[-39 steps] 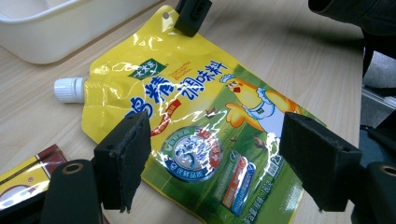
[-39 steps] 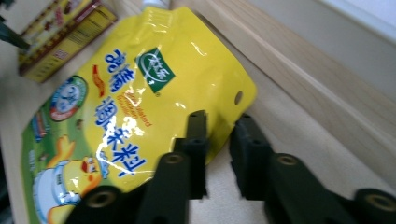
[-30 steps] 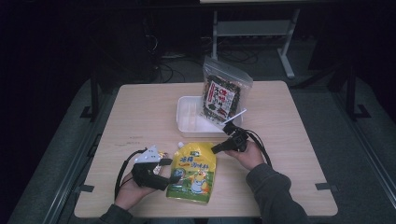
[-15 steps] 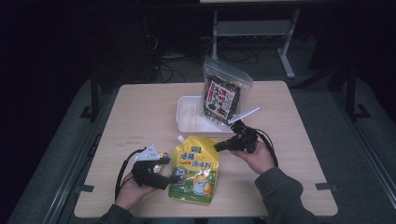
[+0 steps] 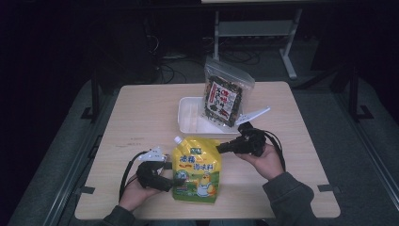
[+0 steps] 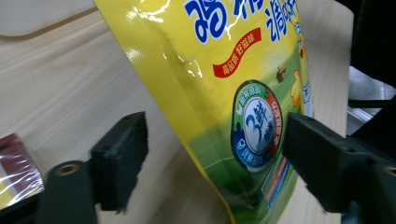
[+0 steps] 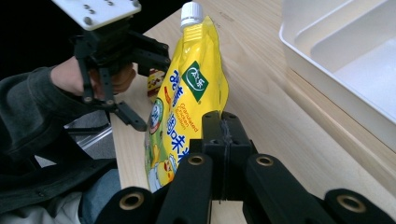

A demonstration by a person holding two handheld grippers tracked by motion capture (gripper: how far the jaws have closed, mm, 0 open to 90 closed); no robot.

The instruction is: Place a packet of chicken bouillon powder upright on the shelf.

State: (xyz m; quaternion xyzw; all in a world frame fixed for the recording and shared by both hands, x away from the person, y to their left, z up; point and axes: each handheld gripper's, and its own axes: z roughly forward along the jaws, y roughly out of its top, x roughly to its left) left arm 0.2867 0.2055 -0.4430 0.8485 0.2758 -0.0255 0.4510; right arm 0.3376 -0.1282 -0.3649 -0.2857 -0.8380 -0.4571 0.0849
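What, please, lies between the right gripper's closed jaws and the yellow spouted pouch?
Nothing but bare table: in the right gripper view, the right gripper points at the yellow pouch, with light wood between them. The high view shows the same gap.

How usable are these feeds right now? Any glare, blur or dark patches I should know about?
High view: table evenly lit, surroundings nearly black, picture soft. Left gripper view: glare streaks on the yellow pouch, near jaws slightly blurred, print still sharp. Right gripper view: pouch and white tray clear, right gripper up close and soft, dark upper left corner behind the left gripper.
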